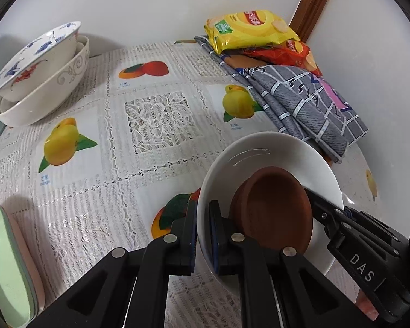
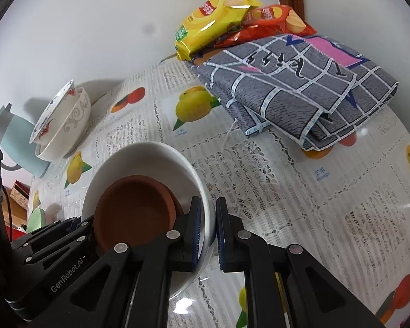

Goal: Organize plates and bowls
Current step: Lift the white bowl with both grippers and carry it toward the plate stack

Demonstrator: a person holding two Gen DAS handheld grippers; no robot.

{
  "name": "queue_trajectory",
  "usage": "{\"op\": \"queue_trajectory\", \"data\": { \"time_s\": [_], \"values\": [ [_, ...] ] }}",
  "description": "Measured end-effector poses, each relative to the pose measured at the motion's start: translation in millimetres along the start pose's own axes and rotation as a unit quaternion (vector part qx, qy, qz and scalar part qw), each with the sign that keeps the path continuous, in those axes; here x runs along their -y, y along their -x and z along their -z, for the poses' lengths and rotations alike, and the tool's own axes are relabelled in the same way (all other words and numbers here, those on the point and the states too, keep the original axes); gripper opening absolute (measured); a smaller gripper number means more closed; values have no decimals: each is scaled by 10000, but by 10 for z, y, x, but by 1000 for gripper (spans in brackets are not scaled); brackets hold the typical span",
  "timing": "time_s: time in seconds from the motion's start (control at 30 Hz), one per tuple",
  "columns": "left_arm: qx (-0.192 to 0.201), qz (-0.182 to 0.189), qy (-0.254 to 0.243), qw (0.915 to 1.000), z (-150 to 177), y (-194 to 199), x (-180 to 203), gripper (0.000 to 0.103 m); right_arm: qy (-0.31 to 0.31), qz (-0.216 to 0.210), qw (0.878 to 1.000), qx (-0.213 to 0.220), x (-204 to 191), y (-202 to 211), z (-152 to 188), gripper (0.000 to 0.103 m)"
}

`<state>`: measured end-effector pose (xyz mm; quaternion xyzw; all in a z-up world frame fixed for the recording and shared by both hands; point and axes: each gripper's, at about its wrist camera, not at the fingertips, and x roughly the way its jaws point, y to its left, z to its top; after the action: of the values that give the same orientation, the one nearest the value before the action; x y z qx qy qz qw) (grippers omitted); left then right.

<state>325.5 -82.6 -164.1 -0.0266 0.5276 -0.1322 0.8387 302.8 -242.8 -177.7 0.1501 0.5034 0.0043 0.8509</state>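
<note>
A white bowl (image 1: pixel 273 150) holds a brown clay dish (image 1: pixel 276 207). My left gripper (image 1: pixel 203 235) is shut on the white bowl's left rim. My right gripper (image 2: pixel 209 232) is shut on its right rim (image 2: pixel 207 205), and it also shows in the left wrist view (image 1: pixel 341 218). The bowl (image 2: pixel 139 158) is held tilted just above the tablecloth, with the brown dish (image 2: pixel 134 213) leaning inside. Two nested patterned bowls (image 1: pixel 38 73) lean at the far left, also in the right wrist view (image 2: pixel 63 123). Green and pink plates (image 1: pixel 5 262) are stacked at the near left.
Yellow and orange snack bags (image 1: pixel 248 30) lie on a folded grey checked cloth (image 1: pixel 300 101) at the back right by the wall. A pale blue jug (image 2: pixel 16 142) stands left of the nested bowls. The fruit-print lace tablecloth (image 1: pixel 155 120) covers the table.
</note>
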Motion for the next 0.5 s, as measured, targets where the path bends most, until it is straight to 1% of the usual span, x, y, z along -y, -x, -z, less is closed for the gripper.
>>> {"op": "queue_trajectory", "data": {
  "time_s": [0.5],
  "values": [
    [423, -27, -2, 9991, 133, 682, 4, 9, 136, -94, 9991, 386, -232, 653, 118, 11]
  ]
}}
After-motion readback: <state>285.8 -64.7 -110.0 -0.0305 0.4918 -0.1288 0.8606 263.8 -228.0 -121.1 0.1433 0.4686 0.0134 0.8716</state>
